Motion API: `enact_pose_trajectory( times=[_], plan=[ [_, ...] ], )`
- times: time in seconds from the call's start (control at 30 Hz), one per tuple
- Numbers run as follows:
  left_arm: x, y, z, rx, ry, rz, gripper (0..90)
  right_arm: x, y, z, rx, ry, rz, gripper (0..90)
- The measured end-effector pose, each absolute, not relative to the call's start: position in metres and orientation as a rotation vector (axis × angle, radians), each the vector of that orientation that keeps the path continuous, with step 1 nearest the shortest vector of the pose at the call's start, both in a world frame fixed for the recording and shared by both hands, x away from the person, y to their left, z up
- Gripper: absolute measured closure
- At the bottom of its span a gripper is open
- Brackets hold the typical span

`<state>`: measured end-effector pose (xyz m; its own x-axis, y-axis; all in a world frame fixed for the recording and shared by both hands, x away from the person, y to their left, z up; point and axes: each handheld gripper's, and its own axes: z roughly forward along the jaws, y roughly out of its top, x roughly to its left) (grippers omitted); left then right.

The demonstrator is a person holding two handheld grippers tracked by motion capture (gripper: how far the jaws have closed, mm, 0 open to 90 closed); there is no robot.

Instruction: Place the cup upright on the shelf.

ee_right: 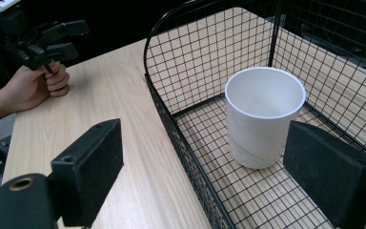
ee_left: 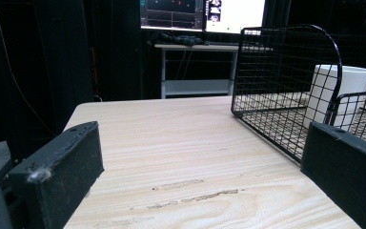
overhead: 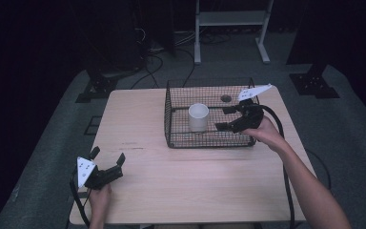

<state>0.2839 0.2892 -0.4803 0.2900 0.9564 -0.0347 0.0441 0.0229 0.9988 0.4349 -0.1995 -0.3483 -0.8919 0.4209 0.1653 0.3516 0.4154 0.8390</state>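
A white cup (overhead: pixel 198 117) stands upright inside a black wire basket (overhead: pixel 171 138) on the wooden table. My right gripper (overhead: pixel 225 118) hovers open over the basket's right half, a short way from the cup and not touching it. In the right gripper view the cup (ee_right: pixel 262 114) sits ahead between the spread jaws of that gripper (ee_right: pixel 209 167), closer to the right jaw, and the basket's wall (ee_right: pixel 171 129) runs between them. My left gripper (overhead: pixel 107 156) rests open at the table's near left corner with nothing in it. In the left gripper view the gripper (ee_left: pixel 200 171) faces the basket (ee_left: pixel 276 71) and cup (ee_left: pixel 336 95).
The bare table top (overhead: pixel 138 119) stretches left of the basket and along the front. A white metal stand (overhead: pixel 231 19) and cables lie on the floor behind the table. The left hand with its gripper (ee_right: pixel 38 40) appears far off in the right gripper view.
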Motion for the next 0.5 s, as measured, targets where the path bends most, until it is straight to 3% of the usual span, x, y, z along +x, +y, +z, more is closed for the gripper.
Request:
enact_pose_trajectory(
  times=[0.5],
  plan=[
    [0.284,0.289,-0.480,1.343,1.030,0.951,0.0,0.417,-0.204,-0.358,0.671,2.606,1.504,12.4]
  ],
)
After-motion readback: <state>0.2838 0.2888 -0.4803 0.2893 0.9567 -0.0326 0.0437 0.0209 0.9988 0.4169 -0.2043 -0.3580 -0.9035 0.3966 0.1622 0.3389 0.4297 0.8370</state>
